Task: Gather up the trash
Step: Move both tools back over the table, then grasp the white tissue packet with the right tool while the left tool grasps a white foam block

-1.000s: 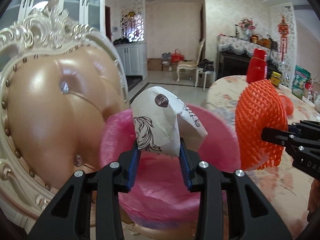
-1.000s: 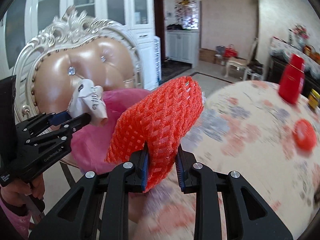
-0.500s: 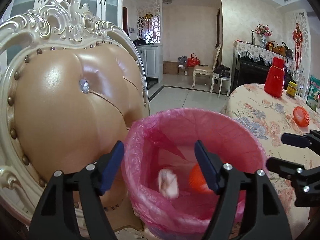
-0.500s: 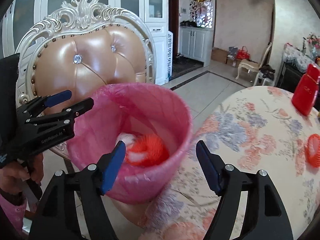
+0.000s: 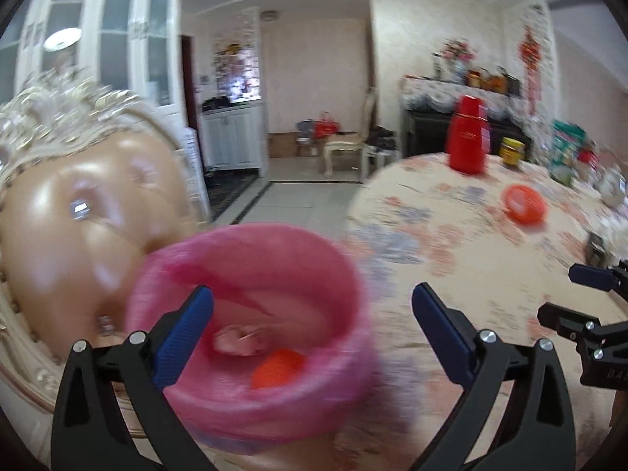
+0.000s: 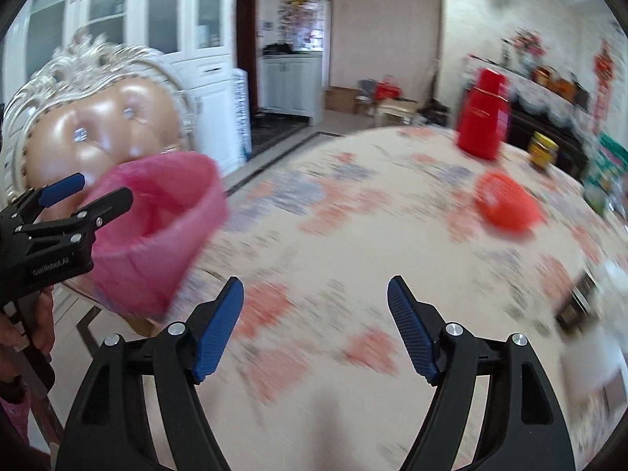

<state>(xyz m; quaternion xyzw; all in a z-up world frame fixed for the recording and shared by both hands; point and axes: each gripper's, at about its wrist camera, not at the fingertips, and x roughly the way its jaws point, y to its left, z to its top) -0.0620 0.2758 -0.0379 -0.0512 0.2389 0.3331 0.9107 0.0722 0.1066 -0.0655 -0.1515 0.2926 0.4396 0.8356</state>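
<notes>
A bin with a pink liner (image 5: 251, 329) stands by the table edge; inside lie a crumpled white paper (image 5: 239, 343) and an orange foam net (image 5: 276, 369). My left gripper (image 5: 312, 325) is open and empty above the bin's right rim. My right gripper (image 6: 316, 329) is open and empty over the floral tablecloth (image 6: 353, 274), right of the bin (image 6: 157, 227). A second orange foam net (image 6: 506, 206) lies farther on the table, also in the left wrist view (image 5: 524, 204). Both views are motion-blurred.
An ornate tan chair back (image 5: 78, 227) stands left of the bin. A red thermos (image 6: 482, 117) and a yellow jar (image 6: 543, 149) stand at the table's far side. A blurred white object (image 6: 600, 333) and a dark item are at the table's right edge.
Both grippers have opened and let the paper and the foam net fall into the bin. Both now swing right, away from the bin toward the table.
</notes>
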